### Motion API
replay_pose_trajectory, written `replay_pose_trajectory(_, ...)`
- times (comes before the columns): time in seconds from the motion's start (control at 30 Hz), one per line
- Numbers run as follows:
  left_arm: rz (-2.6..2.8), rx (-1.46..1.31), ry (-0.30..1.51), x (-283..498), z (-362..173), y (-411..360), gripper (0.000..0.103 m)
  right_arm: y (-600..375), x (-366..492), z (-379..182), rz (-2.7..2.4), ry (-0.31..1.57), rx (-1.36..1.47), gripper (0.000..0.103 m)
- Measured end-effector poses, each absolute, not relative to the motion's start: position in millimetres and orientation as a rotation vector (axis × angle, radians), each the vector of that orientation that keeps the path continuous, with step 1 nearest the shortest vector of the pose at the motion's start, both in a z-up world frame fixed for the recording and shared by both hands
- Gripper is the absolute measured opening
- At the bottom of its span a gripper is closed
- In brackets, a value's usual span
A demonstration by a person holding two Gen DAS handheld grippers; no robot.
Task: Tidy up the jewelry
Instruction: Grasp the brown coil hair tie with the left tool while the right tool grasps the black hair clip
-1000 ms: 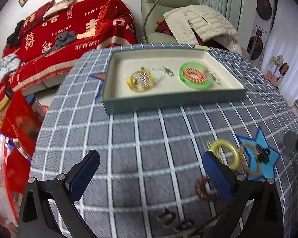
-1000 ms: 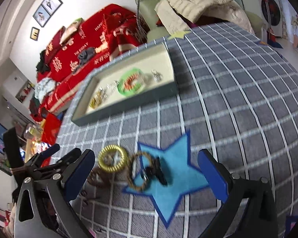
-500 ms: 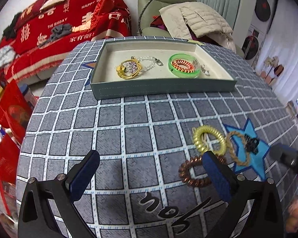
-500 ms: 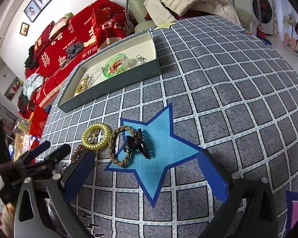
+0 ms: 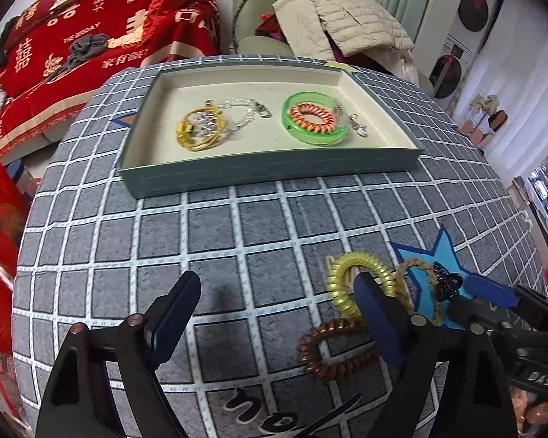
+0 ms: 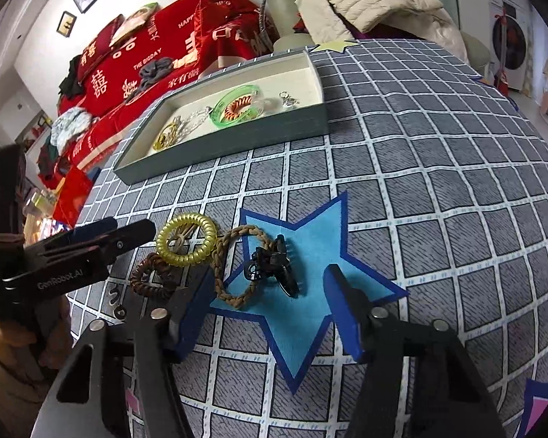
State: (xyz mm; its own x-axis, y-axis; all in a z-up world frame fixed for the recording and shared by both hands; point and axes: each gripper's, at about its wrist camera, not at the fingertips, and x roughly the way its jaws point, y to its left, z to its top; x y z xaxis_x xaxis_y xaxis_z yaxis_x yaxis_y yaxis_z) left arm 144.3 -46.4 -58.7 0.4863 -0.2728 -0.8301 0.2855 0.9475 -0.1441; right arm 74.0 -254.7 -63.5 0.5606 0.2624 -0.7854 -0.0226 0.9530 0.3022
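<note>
Between the right claw's (image 6: 270, 314) half-closed jaws, which have just been narrowing and do not yet touch it, lies the black clip (image 6: 274, 266) on the star (image 6: 310, 255). Light, rigid, probably spiky; grip its body sideways. Left claw (image 5: 274, 325) gapes empty beside the coils (image 5: 358, 284).

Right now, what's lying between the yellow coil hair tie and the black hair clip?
The braided tan loop lies between the yellow coil hair tie and the black hair clip, clearest in the right wrist view.
</note>
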Motion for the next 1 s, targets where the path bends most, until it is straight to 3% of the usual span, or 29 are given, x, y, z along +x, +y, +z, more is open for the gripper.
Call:
replay_pose_trajectory(0.1, -0.35, 0.024, 1.014, 146, -58, -52, 0.102, -254, 77, -66, 0.176, 0.967, 0.266, 0.059)
replay_pose_trajectory(0.17, -0.352, 0.033, 1.02, 147, -59, -56, 0.092, -252, 78, -69, 0.178, 0.97, 0.259, 0.056)
replay_pose_trajectory(0.33, -0.337, 0.065, 1.039, 148, -65, -64, 0.09, -249, 82, -69, 0.181, 0.961, 0.237, 0.047)
replay_pose_trajectory(0.4, -0.341, 0.072, 1.045, 148, -66, -66, 0.082, -247, 82, -69, 0.175, 0.961, 0.225, 0.041)
replay_pose_trajectory(0.47, -0.346, 0.078, 1.051, 147, -67, -68, 0.082, -248, 82, -71, 0.174, 0.963, 0.221, 0.029)
replay_pose_trajectory(0.67, -0.354, 0.155, 1.046, 143, -68, -81, 0.082, -253, 81, -71, 0.171, 0.956, 0.245, 0.025)
replay_pose_trajectory(0.83, -0.393, 0.171, 1.058, 139, -67, -88, 0.065, -259, 80, -71, 0.173, 0.95, 0.275, 0.025)
replay_pose_trajectory(0.87, -0.4, 0.174, 1.059, 138, -67, -89, 0.056, -260, 79, -70, 0.173, 0.948, 0.285, 0.025)
replay_pose_trajectory(0.93, -0.41, 0.181, 1.054, 136, -66, -92, 0.052, -264, 78, -68, 0.172, 0.943, 0.299, 0.025)
replay_pose_trajectory(1.0, -0.411, 0.2, 1.041, 135, -66, -95, 0.033, -269, 75, -67, 0.171, 0.939, 0.317, 0.025)
